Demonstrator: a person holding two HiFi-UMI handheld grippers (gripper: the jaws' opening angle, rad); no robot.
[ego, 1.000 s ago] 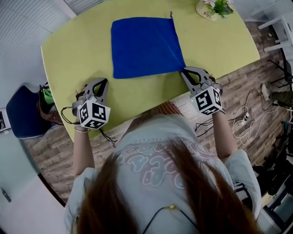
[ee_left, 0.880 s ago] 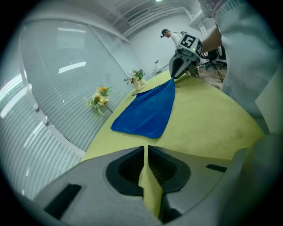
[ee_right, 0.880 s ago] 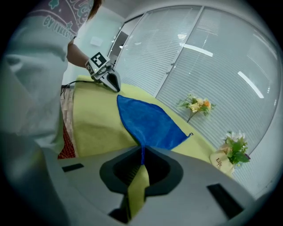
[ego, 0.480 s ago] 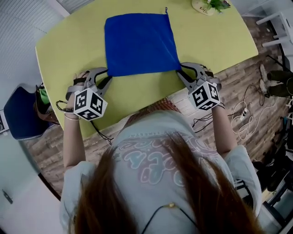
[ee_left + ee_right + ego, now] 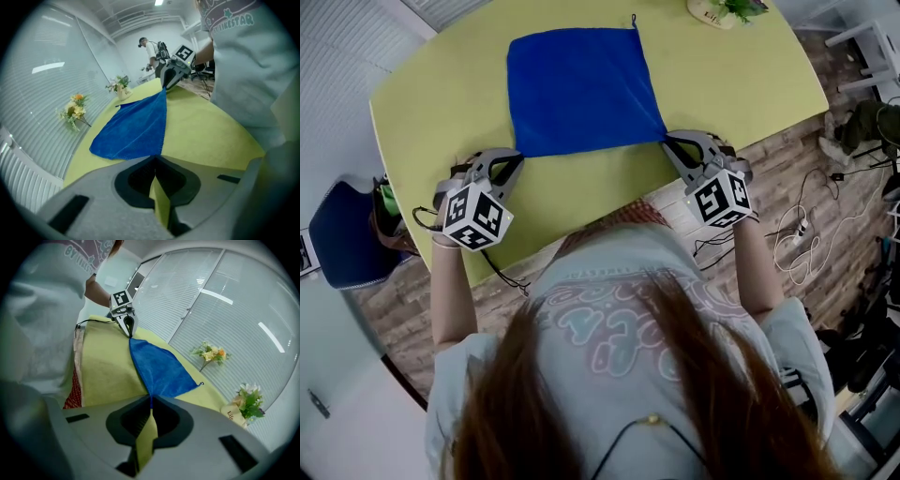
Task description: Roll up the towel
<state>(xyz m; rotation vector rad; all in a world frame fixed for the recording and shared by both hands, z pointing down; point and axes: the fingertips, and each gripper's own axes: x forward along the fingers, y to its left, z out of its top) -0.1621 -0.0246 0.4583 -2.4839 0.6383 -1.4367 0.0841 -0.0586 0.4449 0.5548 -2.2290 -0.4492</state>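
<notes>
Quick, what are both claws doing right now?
Left claw: closed on a corner of the square blue cloth towel.
Right claw: closed on its other near corner.

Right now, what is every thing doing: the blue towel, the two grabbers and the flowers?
towel: spread flat on the table, not rolled yet.
left gripper: jaws just closed, pinching the towel's near left corner.
right gripper: jaws just closed, pinching the towel's near right corner.
flower pot: upright at the table's far edge.
</notes>
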